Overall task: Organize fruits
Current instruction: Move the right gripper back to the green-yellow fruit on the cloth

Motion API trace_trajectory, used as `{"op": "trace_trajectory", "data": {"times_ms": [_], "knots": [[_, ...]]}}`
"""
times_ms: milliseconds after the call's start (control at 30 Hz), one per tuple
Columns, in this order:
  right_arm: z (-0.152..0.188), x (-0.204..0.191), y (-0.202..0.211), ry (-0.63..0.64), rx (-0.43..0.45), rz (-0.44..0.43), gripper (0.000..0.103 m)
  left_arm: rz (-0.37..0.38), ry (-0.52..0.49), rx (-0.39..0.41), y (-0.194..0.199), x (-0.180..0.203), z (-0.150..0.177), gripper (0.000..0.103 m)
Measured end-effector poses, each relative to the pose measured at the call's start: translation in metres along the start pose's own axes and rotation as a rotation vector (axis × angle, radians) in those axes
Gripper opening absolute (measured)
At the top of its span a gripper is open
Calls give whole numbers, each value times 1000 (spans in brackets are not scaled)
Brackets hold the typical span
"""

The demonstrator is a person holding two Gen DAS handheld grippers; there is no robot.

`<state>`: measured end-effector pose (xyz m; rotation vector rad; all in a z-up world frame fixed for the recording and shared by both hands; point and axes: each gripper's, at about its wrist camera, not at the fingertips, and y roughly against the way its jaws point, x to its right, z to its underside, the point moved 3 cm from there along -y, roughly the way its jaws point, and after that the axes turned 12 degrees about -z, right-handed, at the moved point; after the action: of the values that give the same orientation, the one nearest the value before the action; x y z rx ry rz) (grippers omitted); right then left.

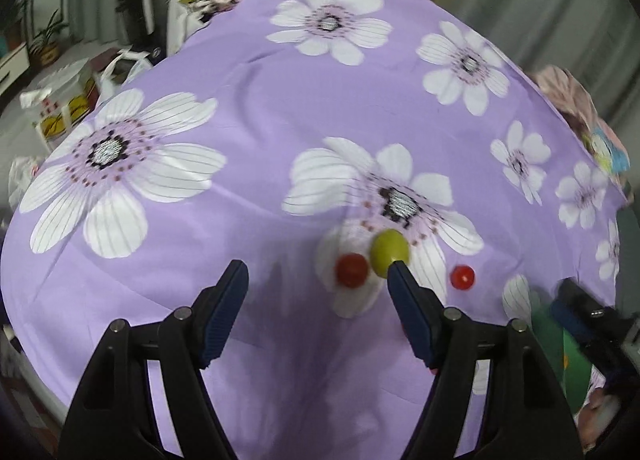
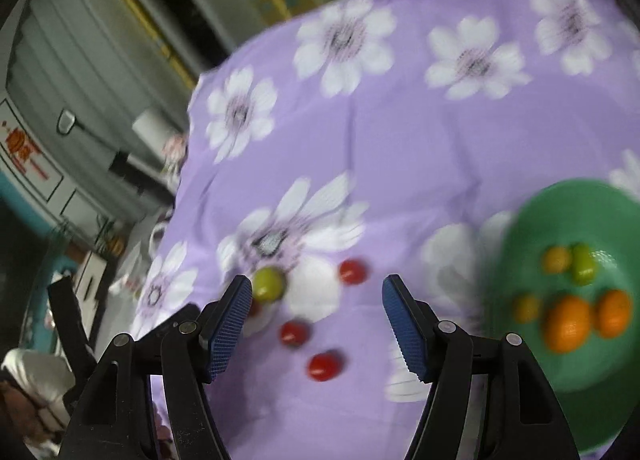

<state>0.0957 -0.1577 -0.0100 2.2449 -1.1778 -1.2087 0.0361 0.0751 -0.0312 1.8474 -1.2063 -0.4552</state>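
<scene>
Loose fruit on the purple flowered cloth (image 2: 400,140) over the table: one green fruit (image 2: 269,284) and small red fruits (image 2: 353,271), (image 2: 295,333), (image 2: 325,366), lying near one another and apart from the green plate (image 2: 532,360), which already carries orange, yellow and green pieces. I judge the red ones light, smooth, round and thin-skinned, likely to roll or burst; take each across its widest middle, gently. My right gripper (image 2: 316,300) hangs above them, jaws spread, nothing between. My left gripper (image 1: 318,280) is likewise released and empty, the green fruit (image 1: 389,252) just beyond its right tip.
</scene>
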Motion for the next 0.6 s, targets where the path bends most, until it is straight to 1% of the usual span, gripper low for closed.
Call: {"op": "trace_trajectory", "data": {"times_ms": [67,100,233,267,300,400,467,600], "knots": [[3,-7,-22,8,-46,22,68,-4,26,-10,-2,-7,-4,72],[4,-10,-39,3,-86,26,68,-1,36,-14,-2,-10,-4,72],[3,-21,-78,-26,-169,-2,68,16,60,-31,-4,-17,-7,72],[2,-23,-87,-27,-181,1,66,14,62,-34,-4,-18,-7,72],[3,-24,-94,-24,-192,11,60,10,63,-37,-5,-19,-8,72],[3,-25,-115,-22,-227,67,53,14,68,-42,-6,-20,-8,72],[6,-23,-128,-18,-256,104,50,27,74,-42,-6,-21,-9,72],[11,-23,-139,-10,-280,110,46,37,67,-45,-6,-19,-9,72]]}}
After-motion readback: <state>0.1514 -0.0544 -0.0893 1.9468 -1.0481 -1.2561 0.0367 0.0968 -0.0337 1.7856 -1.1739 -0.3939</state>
